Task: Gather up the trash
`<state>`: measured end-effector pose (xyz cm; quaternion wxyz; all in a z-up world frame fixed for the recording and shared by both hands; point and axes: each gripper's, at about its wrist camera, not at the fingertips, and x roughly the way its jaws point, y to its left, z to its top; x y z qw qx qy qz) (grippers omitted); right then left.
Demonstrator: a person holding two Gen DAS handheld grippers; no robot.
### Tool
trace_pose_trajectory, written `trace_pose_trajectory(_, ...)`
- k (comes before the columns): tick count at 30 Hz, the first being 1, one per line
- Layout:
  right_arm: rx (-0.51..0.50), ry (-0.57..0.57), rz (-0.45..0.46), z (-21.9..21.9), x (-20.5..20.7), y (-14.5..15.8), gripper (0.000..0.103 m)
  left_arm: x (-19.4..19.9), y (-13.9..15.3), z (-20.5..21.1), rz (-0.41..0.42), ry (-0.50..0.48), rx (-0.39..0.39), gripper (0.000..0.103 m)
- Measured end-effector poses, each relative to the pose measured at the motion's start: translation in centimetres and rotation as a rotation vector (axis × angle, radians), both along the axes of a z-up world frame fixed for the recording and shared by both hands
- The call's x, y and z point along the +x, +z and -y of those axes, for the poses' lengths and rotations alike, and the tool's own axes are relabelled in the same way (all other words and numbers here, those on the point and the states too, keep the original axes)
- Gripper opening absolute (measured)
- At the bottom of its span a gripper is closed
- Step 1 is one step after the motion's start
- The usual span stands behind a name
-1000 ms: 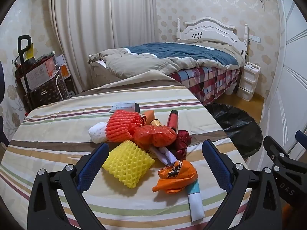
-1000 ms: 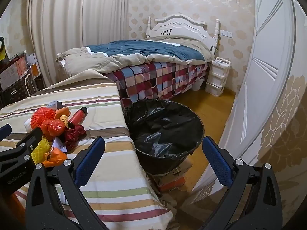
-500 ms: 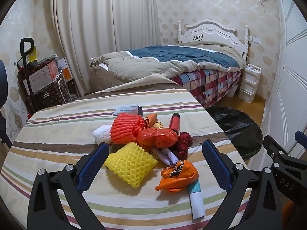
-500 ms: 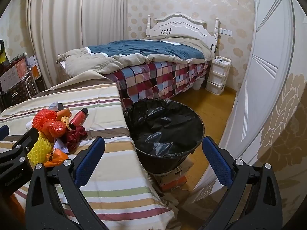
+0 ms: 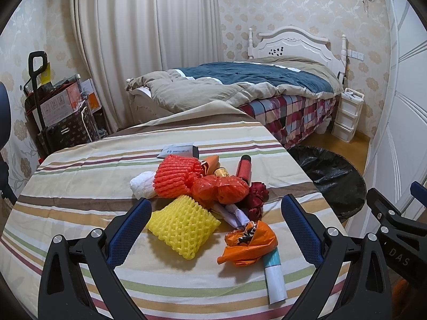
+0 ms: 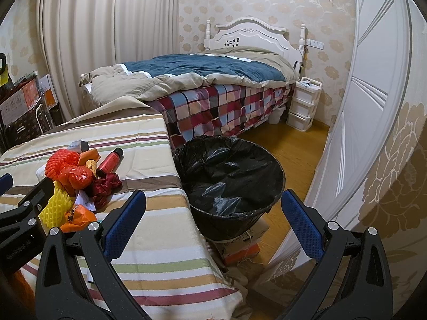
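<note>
table: I'm parked over the striped table (image 5: 80, 181), and all the trash sits in one clump near the middle-right of it, nothing picked yet.
bin: black-lined trash bin (image 6: 234, 176) stands on the floor just off the table's right edge, mouth open, only the liner showing in what I can see of it.
step: looks to me like the very start, lining up for a first grab.
left gripper: left gripper (image 5: 216, 224) hangs low over the near side of the pile, jaws spread wide, holding nothing.
right gripper: right gripper (image 6: 213, 213) is also wide apart and empty, pointed between the table's right edge and the bin.
yellow net: yellow foam net (image 5: 184, 226) is the nearest piece, just beside my left finger, so that's my pick.
orange wrapper: crumpled orange wrapper (image 5: 248, 242) lies right of the net, on top of a white tube (image 5: 275, 280).
far stuff: red foam net (image 5: 176, 176), red plastic bag (image 5: 221, 189) and red bottle (image 5: 244, 170) sit farther back, touching each other.
next move: I'd say drop the left down so both fingers straddle the yellow net, squeeze gently since foam squashes, then swing right to the bin.
</note>
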<state>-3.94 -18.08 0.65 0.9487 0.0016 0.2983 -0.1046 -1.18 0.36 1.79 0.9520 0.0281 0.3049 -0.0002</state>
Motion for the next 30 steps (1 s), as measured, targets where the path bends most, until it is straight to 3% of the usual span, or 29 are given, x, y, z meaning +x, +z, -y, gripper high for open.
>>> trace_pose_trajectory(7, -0.001, -0.001, -0.001, 0.0, 0.0, 0.0, 0.099, -0.2, 1.2, -0.3, -0.001, 0.002, -0.003, 0.097)
trace_pose_trajectory(9, 0.000, -0.001, -0.001, 0.0, 0.0, 0.0, 0.099, 0.1, -0.4, -0.1, -0.001, 0.000, -0.001, 0.097)
trace_pose_trajectory(30, -0.003, 0.000, -0.006, 0.0, 0.1, -0.1, 0.099, 0.0, -0.7, -0.2, -0.001, 0.001, 0.000, 0.097)
